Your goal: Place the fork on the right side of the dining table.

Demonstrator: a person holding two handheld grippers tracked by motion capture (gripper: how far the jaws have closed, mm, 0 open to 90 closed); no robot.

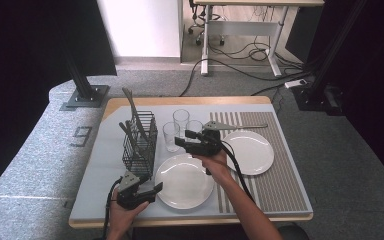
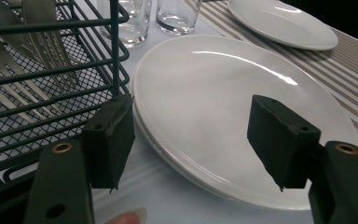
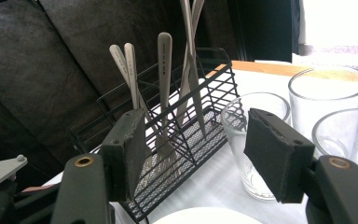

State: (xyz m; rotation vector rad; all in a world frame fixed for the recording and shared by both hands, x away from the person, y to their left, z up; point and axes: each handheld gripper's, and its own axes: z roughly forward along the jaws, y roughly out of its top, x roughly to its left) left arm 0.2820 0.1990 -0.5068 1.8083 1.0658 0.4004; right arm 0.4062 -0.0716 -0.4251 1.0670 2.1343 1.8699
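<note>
High view: the left claw hovers released at the desk's near edge, with the near plate just at its 3 o'clock. The right claw hangs released above that plate's far rim, the cutlery basket at its 9 o'clock.

Left gripper view: jaws stand apart and empty; the near plate lies between and beyond them, the basket at 10 o'clock.

Right gripper view: jaws spread, holding nothing; the basket with upright cutlery sits straight ahead, a glass at 2 o'clock.
</note>
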